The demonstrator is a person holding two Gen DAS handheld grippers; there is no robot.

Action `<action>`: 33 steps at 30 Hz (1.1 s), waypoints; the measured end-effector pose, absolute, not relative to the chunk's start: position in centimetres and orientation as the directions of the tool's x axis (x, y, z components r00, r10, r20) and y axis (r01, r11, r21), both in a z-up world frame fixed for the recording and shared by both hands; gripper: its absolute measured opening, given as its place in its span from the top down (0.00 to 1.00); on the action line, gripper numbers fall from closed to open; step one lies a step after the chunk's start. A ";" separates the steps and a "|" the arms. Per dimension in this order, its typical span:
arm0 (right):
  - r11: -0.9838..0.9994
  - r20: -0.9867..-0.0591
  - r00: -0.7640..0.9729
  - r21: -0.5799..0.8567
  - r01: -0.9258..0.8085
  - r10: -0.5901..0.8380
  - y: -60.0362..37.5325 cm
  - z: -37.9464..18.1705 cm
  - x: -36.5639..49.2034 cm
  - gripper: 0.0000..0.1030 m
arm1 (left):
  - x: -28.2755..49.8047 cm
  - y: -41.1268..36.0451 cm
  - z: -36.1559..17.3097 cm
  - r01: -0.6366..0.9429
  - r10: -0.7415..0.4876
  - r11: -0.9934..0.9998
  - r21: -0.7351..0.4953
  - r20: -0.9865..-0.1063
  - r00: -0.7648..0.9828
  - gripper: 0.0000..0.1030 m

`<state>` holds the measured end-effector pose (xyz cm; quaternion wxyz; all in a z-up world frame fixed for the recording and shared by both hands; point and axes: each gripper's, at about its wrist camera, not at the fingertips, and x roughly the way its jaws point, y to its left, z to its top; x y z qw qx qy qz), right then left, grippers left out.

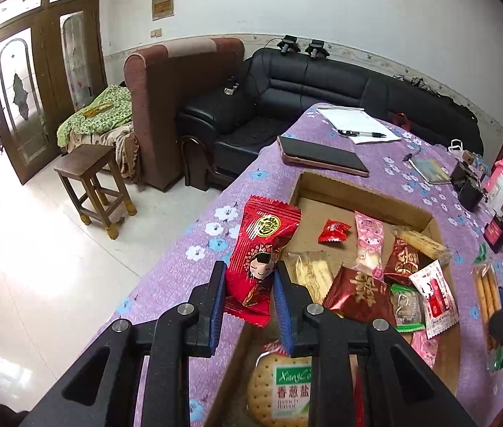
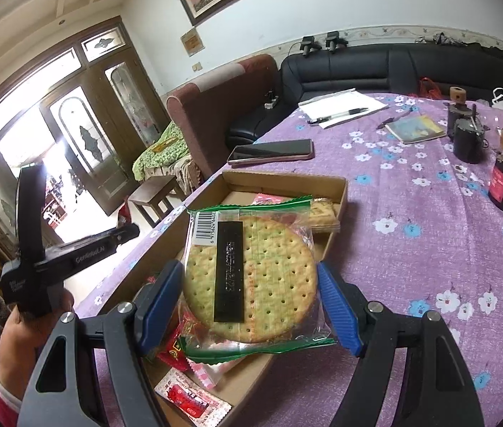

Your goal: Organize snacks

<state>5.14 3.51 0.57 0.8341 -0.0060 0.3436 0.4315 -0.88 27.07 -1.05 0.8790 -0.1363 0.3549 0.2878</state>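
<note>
At the left, the left gripper (image 1: pixel 249 284) pinches a red candy packet (image 1: pixel 264 249) printed with a cartoon face, its blue pads (image 1: pixel 217 297) pressed against the wrapper's lower half. The packet stands clear of the purple flowered tablecloth (image 1: pixel 180 277), just over the near-left rim of the cardboard box (image 1: pixel 326 181). Inside the box, toward 2 o'clock from the packet, lie a small red candy (image 1: pixel 333 231), a pink wrapper (image 1: pixel 369 245) and a dark red foil packet (image 1: pixel 360 291).

Further right, the right gripper (image 2: pixel 251 306) holds a round cracker packet (image 2: pixel 251 277) by its edges, barcode side up, over the box's (image 2: pixel 287 178) near end. Its jaws are spread wide yet bearing on the cracker's sides. A phone (image 2: pixel 271 151) lies beyond the box at 12 o'clock.

The step appears to be dropping both snacks into the box. To do it well, the left gripper should probably travel toward 2 o'clock until the packet sits fully past the rim before letting go. The cracker looks brittle, so it is best lowered flat onto the pile and released gently, without added squeeze.
</note>
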 end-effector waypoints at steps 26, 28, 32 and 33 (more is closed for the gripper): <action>0.572 -0.685 0.362 0.097 -0.814 0.632 9.3 -1.3 2.3 0.26 | 6.8 24.9 -1.3 -0.434 0.377 0.890 0.141 -0.763 0.525 0.74; 0.571 -0.686 0.360 0.098 -0.815 0.632 9.4 -1.5 2.4 0.26 | 6.9 25.1 -1.5 -0.433 0.380 0.889 0.147 -0.766 0.519 0.74; 0.569 -0.692 0.355 0.099 -0.816 0.629 9.7 -1.7 2.3 0.26 | 7.1 25.3 -1.8 -0.431 0.384 0.888 0.159 -0.773 0.505 0.74; 0.567 -0.695 0.353 0.096 -0.818 0.626 9.9 -1.8 2.2 0.26 | 7.1 25.4 -1.8 -0.434 0.387 0.886 0.162 -0.775 0.500 0.74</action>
